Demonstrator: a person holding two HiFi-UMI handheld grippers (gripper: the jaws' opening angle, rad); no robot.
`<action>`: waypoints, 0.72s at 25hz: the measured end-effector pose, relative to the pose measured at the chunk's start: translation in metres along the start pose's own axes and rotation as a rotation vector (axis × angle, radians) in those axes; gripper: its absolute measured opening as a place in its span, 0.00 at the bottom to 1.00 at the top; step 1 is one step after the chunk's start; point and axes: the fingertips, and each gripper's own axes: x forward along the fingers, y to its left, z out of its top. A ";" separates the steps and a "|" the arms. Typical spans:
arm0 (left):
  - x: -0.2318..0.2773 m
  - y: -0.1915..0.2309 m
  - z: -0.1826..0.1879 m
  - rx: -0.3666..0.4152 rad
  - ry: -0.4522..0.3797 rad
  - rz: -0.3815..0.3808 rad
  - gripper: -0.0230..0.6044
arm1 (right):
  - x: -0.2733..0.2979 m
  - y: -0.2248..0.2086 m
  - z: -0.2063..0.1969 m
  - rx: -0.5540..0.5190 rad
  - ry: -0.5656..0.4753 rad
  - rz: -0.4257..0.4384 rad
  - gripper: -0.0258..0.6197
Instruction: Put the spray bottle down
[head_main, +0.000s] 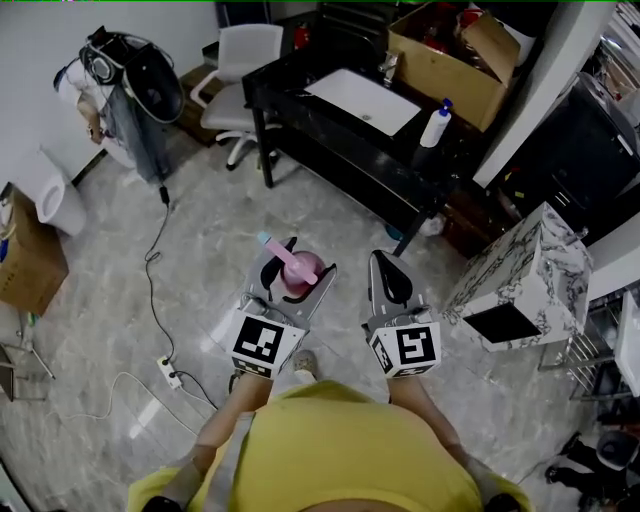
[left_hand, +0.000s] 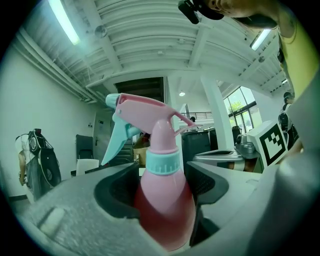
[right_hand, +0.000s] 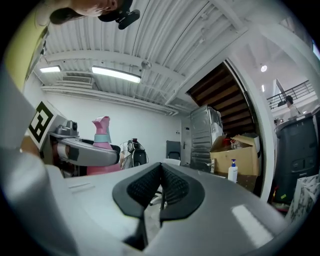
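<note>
A pink spray bottle (head_main: 300, 272) with a pale teal trigger and collar stands upright between the jaws of my left gripper (head_main: 297, 270), which is shut on its body. In the left gripper view the spray bottle (left_hand: 162, 200) fills the gap between the two dark pads, nozzle pointing left. My right gripper (head_main: 389, 277) is held level beside it, shut with nothing between its pads (right_hand: 161, 187). In the right gripper view the spray bottle (right_hand: 101, 132) shows at the left, in the other gripper. Both grippers are held over the grey marble floor, in front of a black table (head_main: 300, 110).
On the black table lie a white board (head_main: 363, 100) and a white pump bottle (head_main: 435, 124). A cardboard box (head_main: 445, 65) stands behind it, a white office chair (head_main: 240, 80) to its left. A marble-patterned cabinet (head_main: 520, 280) is at the right. A power strip (head_main: 168, 372) and cable lie on the floor.
</note>
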 end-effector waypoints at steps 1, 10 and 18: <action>0.006 0.009 -0.002 -0.001 0.001 -0.007 0.52 | 0.010 -0.001 -0.001 -0.002 0.001 -0.005 0.04; 0.045 0.051 -0.017 -0.031 0.011 -0.047 0.52 | 0.056 -0.021 -0.017 0.008 0.046 -0.065 0.04; 0.075 0.084 -0.033 -0.055 0.025 -0.062 0.52 | 0.107 -0.031 -0.020 -0.007 0.034 -0.053 0.04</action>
